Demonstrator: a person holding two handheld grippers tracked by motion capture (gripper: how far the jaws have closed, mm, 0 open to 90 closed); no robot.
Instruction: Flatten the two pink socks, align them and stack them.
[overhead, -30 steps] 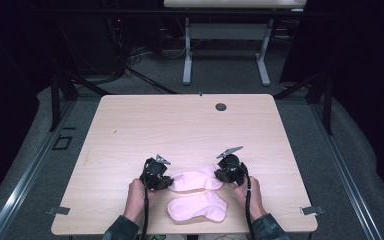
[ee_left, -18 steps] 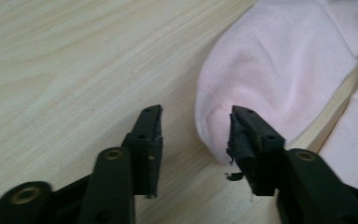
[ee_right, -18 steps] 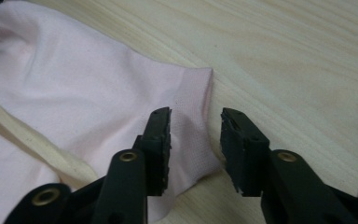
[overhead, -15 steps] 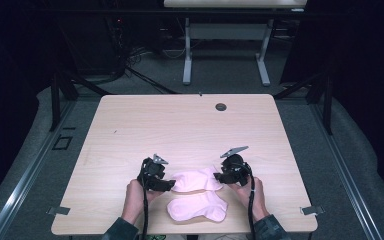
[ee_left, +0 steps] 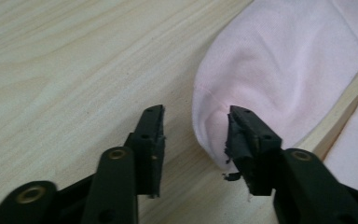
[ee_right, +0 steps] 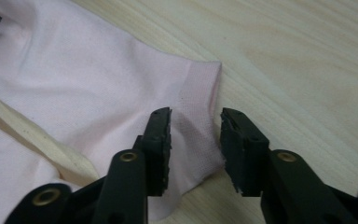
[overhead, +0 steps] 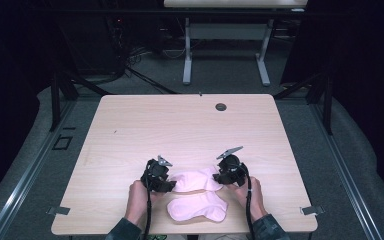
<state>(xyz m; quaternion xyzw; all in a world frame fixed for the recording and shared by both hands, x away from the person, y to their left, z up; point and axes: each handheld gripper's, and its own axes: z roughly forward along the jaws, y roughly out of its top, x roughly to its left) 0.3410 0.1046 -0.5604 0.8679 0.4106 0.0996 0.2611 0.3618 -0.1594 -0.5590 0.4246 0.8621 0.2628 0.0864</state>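
**Sock pinch could slip**

Far sock lies flat on the tabletop, just behind the near sock. Both grippers, left and right, have fingers just closing over its ends, not yet clamped. Such a shallow bite might slip off.

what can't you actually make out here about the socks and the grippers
- High view: the left gripper and right gripper are too small to show whether the pads press the upper sock.
- Left gripper view: the upper sock runs off the top and right edges; the right jaw covers part of its rounded end.
- Right gripper view: the cuff lies between the jaws; the left jaw hides its lower part.
- The lower sock is cut off in both gripper views.
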